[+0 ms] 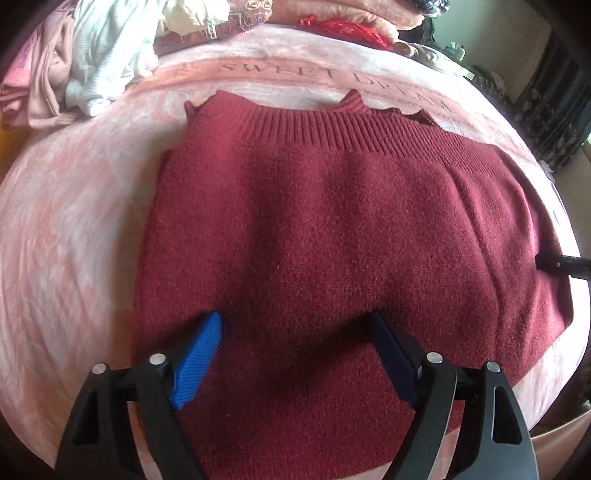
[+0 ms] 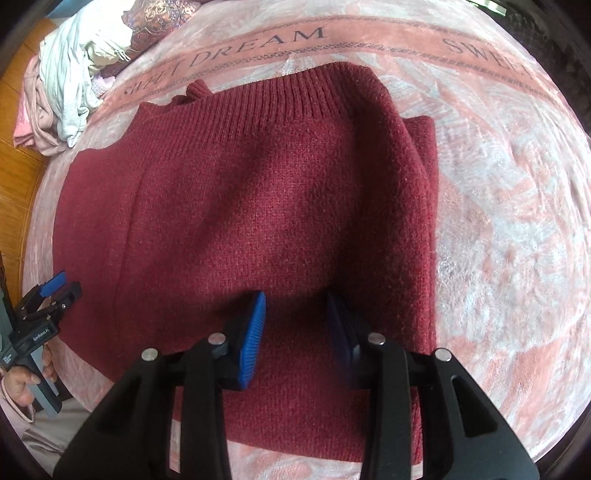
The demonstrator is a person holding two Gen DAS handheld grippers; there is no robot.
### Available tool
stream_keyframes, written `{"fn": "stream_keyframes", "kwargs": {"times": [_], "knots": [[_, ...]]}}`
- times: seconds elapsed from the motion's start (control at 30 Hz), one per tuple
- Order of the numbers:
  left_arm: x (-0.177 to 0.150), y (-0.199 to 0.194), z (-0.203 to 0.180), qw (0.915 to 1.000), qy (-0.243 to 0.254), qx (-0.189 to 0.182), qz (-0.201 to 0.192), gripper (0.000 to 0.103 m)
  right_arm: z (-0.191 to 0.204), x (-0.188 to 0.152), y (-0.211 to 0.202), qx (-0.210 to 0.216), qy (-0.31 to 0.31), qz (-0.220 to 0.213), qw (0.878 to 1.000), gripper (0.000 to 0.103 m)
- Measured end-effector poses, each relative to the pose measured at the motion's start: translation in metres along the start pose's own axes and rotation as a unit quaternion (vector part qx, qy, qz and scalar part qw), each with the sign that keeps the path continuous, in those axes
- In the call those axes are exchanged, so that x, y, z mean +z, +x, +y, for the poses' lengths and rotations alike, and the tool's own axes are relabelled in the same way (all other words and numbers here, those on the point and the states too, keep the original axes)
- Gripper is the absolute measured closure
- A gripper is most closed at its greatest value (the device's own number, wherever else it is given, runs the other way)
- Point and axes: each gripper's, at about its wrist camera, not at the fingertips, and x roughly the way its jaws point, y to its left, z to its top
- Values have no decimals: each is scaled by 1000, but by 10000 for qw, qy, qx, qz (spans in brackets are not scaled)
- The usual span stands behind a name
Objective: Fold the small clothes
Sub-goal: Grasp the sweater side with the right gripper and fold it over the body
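A dark red knitted sweater (image 1: 325, 229) lies folded flat on the pink bed blanket, ribbed hem at the far side; it also shows in the right wrist view (image 2: 258, 206). My left gripper (image 1: 295, 321) is open, fingers wide apart just above the sweater's near part, holding nothing. My right gripper (image 2: 295, 299) is open over the sweater's near right part, also empty. The left gripper shows at the left edge of the right wrist view (image 2: 55, 288). The right gripper's tip (image 1: 561, 264) pokes in at the right edge of the left wrist view.
The pink blanket (image 1: 74, 229) with "SWEET DREAM" lettering covers the bed. A heap of pale clothes (image 1: 85, 62) lies at the far left, also seen in the right wrist view (image 2: 70, 81). Red cloth (image 1: 343, 29) lies at the far side. A wooden floor (image 2: 18, 162) is left.
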Motion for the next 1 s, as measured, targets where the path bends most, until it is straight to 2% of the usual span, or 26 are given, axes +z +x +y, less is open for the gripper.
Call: {"fn": "stream_keyframes", "kwargs": {"times": [0.1,0.17,0.2,0.3,0.43,0.53,0.73,0.83,0.9,0.93,0.97,1.0], "knots": [[1,0,-1,10000,-6,13,-22,17,-1,2,-12,107,-26,50,9999,66],[2,-4,1,9999,-92,-60,-36,17,-7,2,-28,254,84,32,9996,31],[2,-6,2,9999,-127,-104,-48,17,-13,2,-38,178,128,-66,9997,29],[5,-16,5,9993,-264,-242,-125,17,-36,2,-54,73,316,-173,9993,29],[11,-26,6,9986,-331,-324,-253,17,-65,2,-44,83,627,64,9980,30],[14,-27,6,9988,-320,-278,-246,17,-74,-1,-32,140,676,255,9973,30],[14,-12,16,9983,-523,-251,26,17,-81,-9,-6,216,723,680,9948,32],[13,-7,17,9988,-439,-225,40,17,-82,-14,0,282,780,701,9941,31],[11,-4,16,9991,-380,-198,42,16,-81,-16,1,282,784,665,9943,35],[10,-3,15,9993,-334,-184,34,15,-77,-15,1,326,748,655,9945,48],[8,-2,14,9995,-277,-162,22,15,-75,-15,0,627,774,665,9928,77],[7,-1,13,9997,-213,-132,13,14,-70,-12,2,788,886,718,9904,77]]}}
